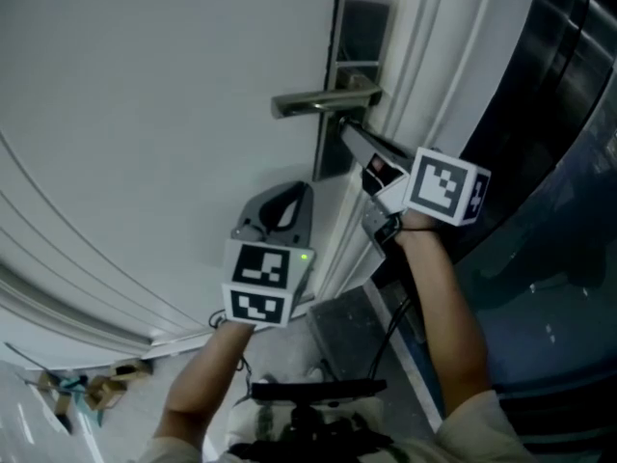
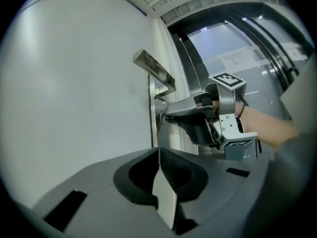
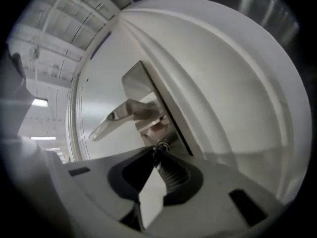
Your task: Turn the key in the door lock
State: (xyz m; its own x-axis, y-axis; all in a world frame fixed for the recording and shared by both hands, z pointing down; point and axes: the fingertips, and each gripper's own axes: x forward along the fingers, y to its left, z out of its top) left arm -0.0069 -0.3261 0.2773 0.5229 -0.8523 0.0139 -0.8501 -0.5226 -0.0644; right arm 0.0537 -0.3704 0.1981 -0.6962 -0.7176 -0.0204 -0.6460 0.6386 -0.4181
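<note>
The white door (image 1: 145,114) carries a tall metal lock plate (image 1: 359,27) with a lever handle (image 1: 323,100). Just under the handle, my right gripper (image 1: 345,135) points at the plate. In the right gripper view its jaws (image 3: 156,155) are closed together on the small key (image 3: 159,147) that sits in the lock, below the handle (image 3: 116,117). The left gripper view shows the same tips (image 2: 166,117) against the plate. My left gripper (image 1: 281,201) hangs lower and to the left, facing the door, its jaws (image 2: 158,155) together with nothing between them.
The white door frame (image 1: 424,56) runs beside the lock, with a dark glass panel (image 1: 559,162) to its right. Black equipment (image 1: 308,394) and scraps on the floor (image 1: 77,384) lie below my arms.
</note>
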